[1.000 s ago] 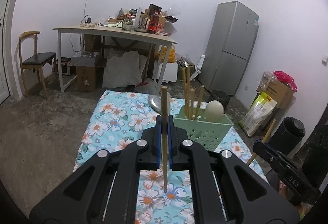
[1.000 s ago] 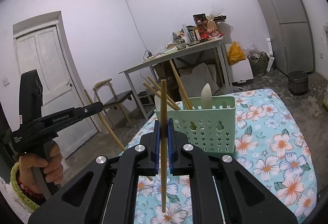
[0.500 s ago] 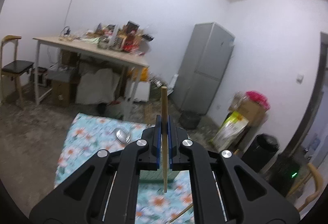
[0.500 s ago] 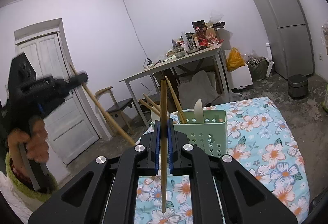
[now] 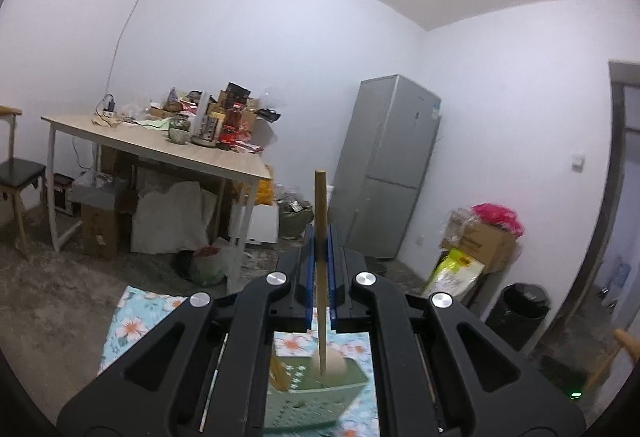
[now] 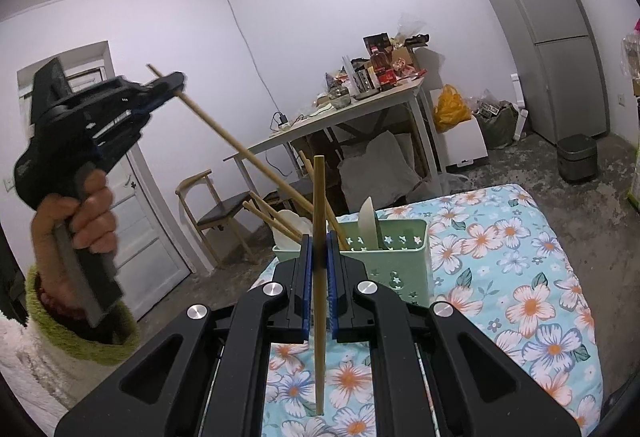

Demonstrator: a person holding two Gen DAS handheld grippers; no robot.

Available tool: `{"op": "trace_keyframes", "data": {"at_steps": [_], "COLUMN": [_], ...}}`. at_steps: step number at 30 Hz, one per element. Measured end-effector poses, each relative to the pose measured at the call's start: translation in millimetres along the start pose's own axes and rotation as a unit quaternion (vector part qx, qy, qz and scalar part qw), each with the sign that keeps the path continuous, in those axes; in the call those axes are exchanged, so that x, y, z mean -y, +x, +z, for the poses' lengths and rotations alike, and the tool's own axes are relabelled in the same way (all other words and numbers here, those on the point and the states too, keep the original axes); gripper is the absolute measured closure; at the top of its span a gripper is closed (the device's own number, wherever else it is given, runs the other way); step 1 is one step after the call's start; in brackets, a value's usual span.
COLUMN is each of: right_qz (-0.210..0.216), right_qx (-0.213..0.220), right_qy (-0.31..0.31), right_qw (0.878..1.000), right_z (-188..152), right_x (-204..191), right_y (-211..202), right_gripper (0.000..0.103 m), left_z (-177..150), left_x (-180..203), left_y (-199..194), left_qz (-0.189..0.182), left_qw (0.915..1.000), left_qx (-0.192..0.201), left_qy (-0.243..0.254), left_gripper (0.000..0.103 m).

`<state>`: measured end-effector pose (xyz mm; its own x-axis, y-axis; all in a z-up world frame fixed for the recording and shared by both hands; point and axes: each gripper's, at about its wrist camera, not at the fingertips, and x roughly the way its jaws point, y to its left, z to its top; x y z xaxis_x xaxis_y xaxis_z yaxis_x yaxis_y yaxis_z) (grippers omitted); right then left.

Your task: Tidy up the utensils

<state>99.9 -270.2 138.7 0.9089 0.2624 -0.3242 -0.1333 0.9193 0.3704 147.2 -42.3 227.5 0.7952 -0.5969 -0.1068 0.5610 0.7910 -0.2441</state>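
Observation:
My left gripper (image 5: 320,237) is shut on a wooden chopstick (image 5: 320,197) that stands upright between its blue pads. Under it lies the green slotted basket (image 5: 316,393) with a white spoon bowl (image 5: 336,361) inside. In the right wrist view a hand holds the left gripper (image 6: 176,83) high at the left. Its chopstick (image 6: 240,149) slants down towards the green basket (image 6: 400,257). My right gripper (image 6: 319,249) is shut on a second chopstick (image 6: 319,197), just short of the basket. Several chopsticks (image 6: 272,213) and a white spoon (image 6: 370,221) stand in the basket.
The basket rests on a floral cloth (image 6: 520,277) over a low surface. Behind are a cluttered wooden table (image 5: 160,149), a chair (image 5: 20,173), a grey fridge (image 5: 392,165), boxes and bags (image 5: 480,237), a black bin (image 5: 520,309) and a white door (image 6: 132,197).
The left gripper has risen and tipped upward with its chopstick, so the basket now sits low in its view. The right gripper has drawn back a little from the basket.

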Motion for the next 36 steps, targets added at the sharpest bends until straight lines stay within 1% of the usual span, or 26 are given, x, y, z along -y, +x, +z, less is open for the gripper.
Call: {"op": "trace_keyframes", "data": {"at_steps": [2, 11, 14, 17, 20, 23, 25, 27, 28, 30, 31, 33, 36], "right_qz": [0.000, -0.008, -0.009, -0.011, -0.013, -0.016, -0.017, -0.018, -0.018, -0.018, -0.018, -0.016, -0.015], "right_qx": [-0.004, -0.015, -0.019, -0.023, -0.027, -0.027, -0.027, -0.027, -0.027, -0.027, -0.026, -0.025, -0.022], "right_qy": [0.003, 0.013, 0.016, 0.017, 0.018, 0.017, 0.018, 0.019, 0.021, 0.022, 0.022, 0.022, 0.020], "right_qw": [1.000, 1.000, 1.000, 1.000, 0.999, 0.999, 0.999, 0.999, 0.999, 0.999, 0.999, 0.999, 0.999], "right_z": [0.3, 2.2, 3.0, 2.8, 1.9, 1.3, 0.7, 0.1, 0.1, 0.3, 0.2, 0.1, -0.5], "right_x": [2.5, 12.8, 16.0, 17.0, 17.5, 17.3, 17.4, 18.9, 19.2, 19.9, 19.8, 18.4, 16.2], "right_y": [3.2, 15.7, 19.2, 22.2, 24.0, 23.9, 23.1, 22.8, 22.3, 21.5, 21.0, 19.1, 16.9], "right_gripper": [0.096, 0.096, 0.096, 0.096, 0.096, 0.096, 0.096, 0.096, 0.096, 0.096, 0.096, 0.096, 0.096], "left_z": [-5.8, -38.9, -46.6, -55.5, -64.4, -70.8, -73.4, -73.0, -72.1, -70.5, -68.5, -65.2, -59.3], "left_x": [1.2, -8.6, -11.1, -8.6, -7.6, -9.8, -12.2, -11.4, -11.3, -10.3, -9.8, -7.8, -3.7], "left_y": [17.7, 82.3, 96.1, 110.3, 118.4, 123.1, 120.8, 116.0, 113.0, 105.5, 101.0, 92.5, 77.3], "left_qz": [0.011, 0.037, 0.035, 0.034, 0.007, -0.016, -0.028, -0.031, -0.031, -0.032, -0.032, -0.032, -0.032], "left_qw": [0.9999, 0.9970, 0.9959, 0.9941, 0.9927, 0.9905, 0.9899, 0.9902, 0.9907, 0.9919, 0.9925, 0.9934, 0.9945], "left_qx": [-0.008, -0.068, -0.082, -0.099, -0.119, -0.136, -0.139, -0.136, -0.132, -0.122, -0.118, -0.110, -0.100], "left_qy": [0.009, 0.012, 0.015, 0.028, 0.015, 0.003, -0.008, -0.010, -0.011, -0.010, -0.008, -0.006, 0.001], "left_gripper": [0.099, 0.099, 0.099, 0.099, 0.096, 0.074, 0.072, 0.062, 0.060, 0.051, 0.049, 0.040, 0.032]}}
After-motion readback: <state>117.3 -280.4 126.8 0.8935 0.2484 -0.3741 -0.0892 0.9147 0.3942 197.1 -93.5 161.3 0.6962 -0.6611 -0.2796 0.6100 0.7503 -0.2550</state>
